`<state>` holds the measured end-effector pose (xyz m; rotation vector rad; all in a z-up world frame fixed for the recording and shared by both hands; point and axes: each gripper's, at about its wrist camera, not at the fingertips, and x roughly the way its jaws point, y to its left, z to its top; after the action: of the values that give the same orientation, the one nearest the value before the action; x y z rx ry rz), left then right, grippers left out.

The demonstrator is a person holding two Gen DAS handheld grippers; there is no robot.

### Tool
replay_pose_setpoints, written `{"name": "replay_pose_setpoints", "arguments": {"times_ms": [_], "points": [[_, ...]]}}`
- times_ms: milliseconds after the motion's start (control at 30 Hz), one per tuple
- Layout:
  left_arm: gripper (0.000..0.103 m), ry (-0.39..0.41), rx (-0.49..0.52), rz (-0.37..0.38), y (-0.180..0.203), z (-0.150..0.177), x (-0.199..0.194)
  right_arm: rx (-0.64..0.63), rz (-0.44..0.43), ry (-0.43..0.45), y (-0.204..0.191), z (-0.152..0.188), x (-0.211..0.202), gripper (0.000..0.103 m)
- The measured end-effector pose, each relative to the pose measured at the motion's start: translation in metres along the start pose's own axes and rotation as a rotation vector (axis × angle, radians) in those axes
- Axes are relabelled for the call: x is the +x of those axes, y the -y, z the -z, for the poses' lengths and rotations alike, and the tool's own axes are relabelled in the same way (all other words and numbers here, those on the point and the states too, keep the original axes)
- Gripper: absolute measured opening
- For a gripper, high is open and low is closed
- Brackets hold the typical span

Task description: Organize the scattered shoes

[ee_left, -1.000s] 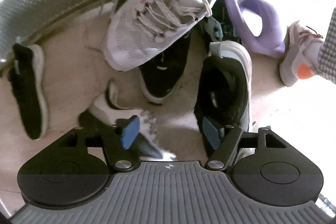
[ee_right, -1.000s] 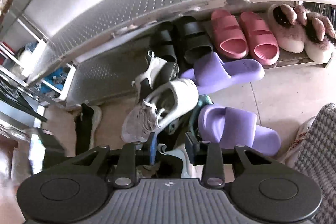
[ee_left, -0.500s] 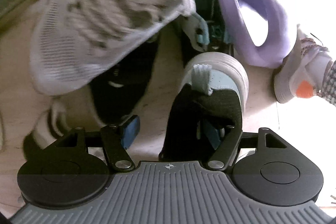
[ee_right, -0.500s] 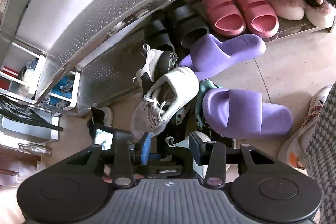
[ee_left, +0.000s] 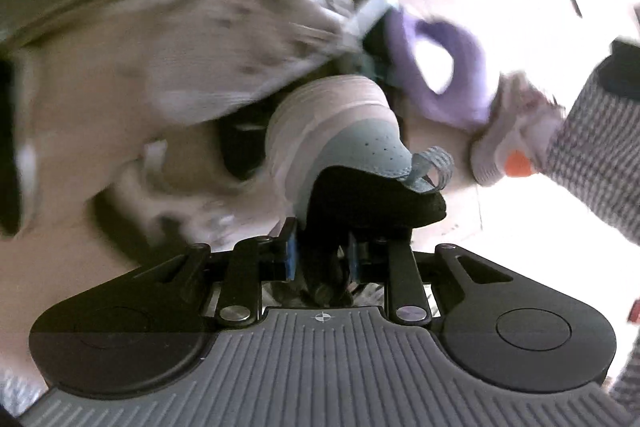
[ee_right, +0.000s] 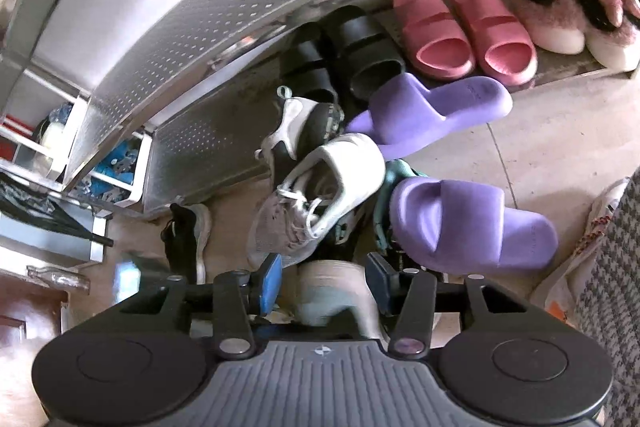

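My left gripper is shut on the black collar of a pale blue and grey sneaker, which hangs heel-up from it, its pull tab sticking out to the right. The left wrist view is blurred with motion. In the right wrist view the same sneaker shows blurred between the blue pads of my right gripper, which stands open; the pads do not press on it. Beyond lie a white and grey laced sneaker and two purple slides, piled on the floor.
A perforated metal shoe rack holds black slides, pink slides and fluffy slippers. A black shoe lies left. A person's checked garment and a white and orange sneaker are at the right.
My left gripper closed on the blue sneaker's collar and rose with it, blurring its view. The right gripper's jaws widened a little and the lifted sneaker came up between them.
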<state>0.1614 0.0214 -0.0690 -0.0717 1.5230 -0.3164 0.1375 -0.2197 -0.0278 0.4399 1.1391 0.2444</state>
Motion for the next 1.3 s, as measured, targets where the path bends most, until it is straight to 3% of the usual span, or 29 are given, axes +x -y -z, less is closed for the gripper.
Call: {"name": "replay_pose_setpoints", "arguments": {"times_ms": [67, 233, 300, 367, 433, 567, 633, 700, 900, 1067, 1100, 1300], "points": [[0.0, 0.051, -0.033, -0.013, -0.018, 0.004, -0.028, -0.023, 0.0, 0.008, -0.009, 0.002, 0.002, 0.049], [0.003, 0.259, -0.09, -0.062, -0.075, -0.006, -0.11, -0.143, 0.04, 0.019, -0.034, 0.012, 0.014, 0.049], [0.025, 0.315, -0.115, -0.091, -0.093, -0.015, -0.122, -0.215, 0.07, 0.015, -0.046, 0.019, 0.019, 0.049], [0.063, 0.334, -0.156, -0.132, -0.108, -0.022, -0.13, -0.281, 0.093, -0.001, -0.056, 0.025, 0.025, 0.049], [0.07, 0.329, -0.181, -0.162, -0.116, -0.025, -0.139, -0.304, 0.082, -0.03, -0.064, 0.026, 0.032, 0.05], [0.085, 0.305, -0.137, -0.211, -0.116, -0.019, -0.144, -0.348, 0.01, -0.129, -0.101, 0.021, 0.079, 0.053], [0.085, 0.281, -0.107, -0.232, -0.116, -0.015, -0.137, -0.361, 0.008, -0.172, -0.122, 0.016, 0.105, 0.053], [0.085, 0.255, -0.139, -0.267, -0.123, -0.013, -0.122, -0.366, 0.023, -0.194, -0.144, 0.007, 0.133, 0.053], [0.085, 0.262, -0.286, -0.283, -0.164, -0.014, -0.12, -0.376, 0.055, -0.07, -0.188, -0.04, 0.167, 0.053], [0.086, 0.26, -0.295, -0.257, -0.166, -0.021, -0.122, -0.424, 0.148, -0.079, -0.182, -0.071, 0.198, 0.074], [0.086, 0.262, -0.29, -0.255, -0.165, -0.021, -0.122, -0.455, 0.169, -0.09, -0.18, -0.075, 0.206, 0.085], [0.087, 0.269, -0.298, -0.257, -0.167, -0.023, -0.126, -0.584, 0.139, -0.283, -0.17, -0.065, 0.252, 0.087]]}}
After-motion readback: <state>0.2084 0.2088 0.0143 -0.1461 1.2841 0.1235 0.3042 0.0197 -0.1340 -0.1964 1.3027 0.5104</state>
